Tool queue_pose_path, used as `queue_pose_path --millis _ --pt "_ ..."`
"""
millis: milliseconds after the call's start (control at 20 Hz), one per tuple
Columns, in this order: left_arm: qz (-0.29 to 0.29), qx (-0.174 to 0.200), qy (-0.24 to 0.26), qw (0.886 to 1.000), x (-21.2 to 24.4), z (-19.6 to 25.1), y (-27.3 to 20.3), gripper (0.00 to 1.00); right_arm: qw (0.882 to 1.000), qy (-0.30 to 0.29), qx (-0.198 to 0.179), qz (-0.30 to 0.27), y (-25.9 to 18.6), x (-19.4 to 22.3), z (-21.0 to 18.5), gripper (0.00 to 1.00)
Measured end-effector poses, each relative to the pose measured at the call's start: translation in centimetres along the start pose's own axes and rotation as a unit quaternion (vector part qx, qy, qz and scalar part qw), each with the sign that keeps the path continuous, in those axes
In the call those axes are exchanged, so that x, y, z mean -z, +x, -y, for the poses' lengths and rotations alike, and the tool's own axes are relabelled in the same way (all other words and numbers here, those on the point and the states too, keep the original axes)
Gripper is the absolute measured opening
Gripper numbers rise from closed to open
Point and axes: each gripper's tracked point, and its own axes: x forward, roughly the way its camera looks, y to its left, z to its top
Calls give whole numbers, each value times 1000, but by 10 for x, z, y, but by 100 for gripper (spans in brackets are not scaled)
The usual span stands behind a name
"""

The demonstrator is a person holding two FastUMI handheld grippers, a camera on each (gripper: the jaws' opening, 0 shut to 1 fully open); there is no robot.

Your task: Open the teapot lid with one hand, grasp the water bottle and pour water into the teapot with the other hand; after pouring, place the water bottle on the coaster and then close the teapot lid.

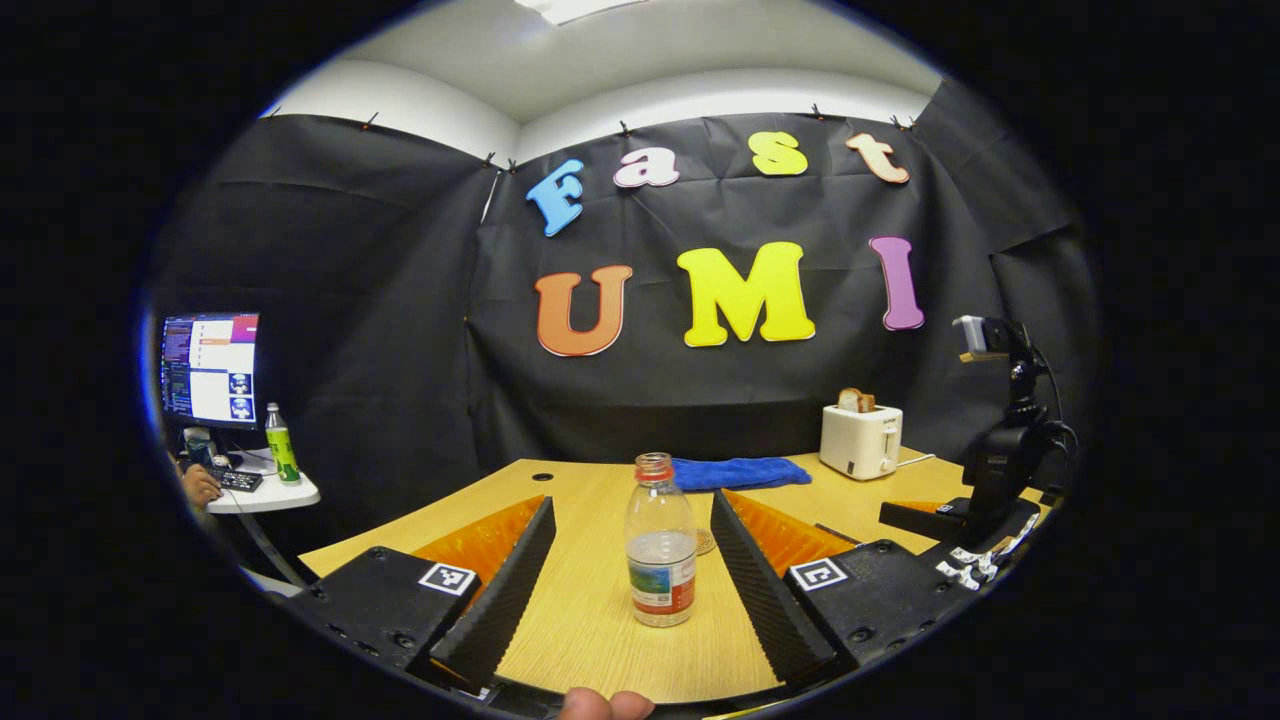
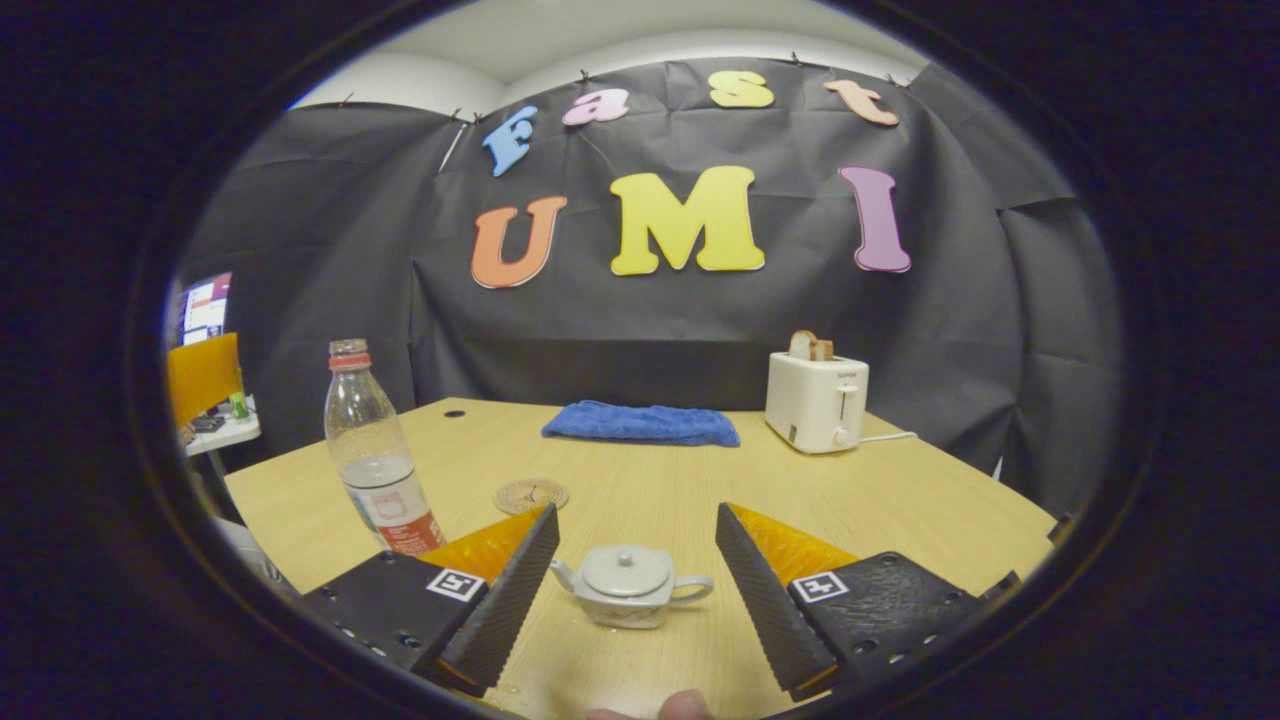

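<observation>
The right tongs (image 2: 632,590) stand open, and the small teapot (image 2: 628,598) sits on the table (image 2: 900,500) between the jaws with its lid (image 2: 627,571) on. To lift the lid well, I think they should come down and close on the small knob only. The left tongs (image 1: 630,575) are open also, with the water bottle (image 1: 660,545) upright between the jaws, untouched. Farther in, the coaster (image 2: 531,494) lies free, and near the far edge are a blue cloth (image 2: 640,423) and a toaster (image 2: 817,400)
</observation>
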Motion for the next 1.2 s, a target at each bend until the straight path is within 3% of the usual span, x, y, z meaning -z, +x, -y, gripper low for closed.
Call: queue_pose_path --millis 100,150,250,300,450,600,700,750,850,950,1000,1200 --pt "1 -13 -1 1000 1 -12 -2 98 1000 -7 1 0 9 2 -1 94" --pt "0 -18 1 1000 3 -16 -1 98 1000 -10 3 -3 14 6 -2 98" --pt "-3 -20 4 1000 7 -18 -2 98 1000 -12 5 -10 18 10 1 94" --pt "-3 -20 4 1000 8 -20 -1 98 1000 -14 0 -14 19 9 -2 84" --pt "-5 -23 4 1000 11 -26 0 98 999 -21 -9 -31 32 22 -8 74" --pt "-10 -26 2 1000 15 -31 2 98 999 -24 3 -34 36 23 -2 43" --pt "-12 -28 -3 1000 16 -34 3 98 999 -25 -1 -40 37 25 -4 37" --pt "-12 -29 -4 1000 17 -35 4 98 999 -31 7 -40 34 25 -2 23" --pt "-13 -29 -4 999 19 -35 5 98 998 -41 0 -41 37 27 -5 12" --pt "-15 -26 -3 1000 22 -36 7 98 998 -44 -6 -37 36 27 -4 8" --pt "-16 -24 -4 1000 24 -34 8 98 998 -46 -8 -37 39 27 -3 1" --pt "-29 -7 -9 1000 37 -28 14 98 999 -40 -22 -29 38 21 -5 0"
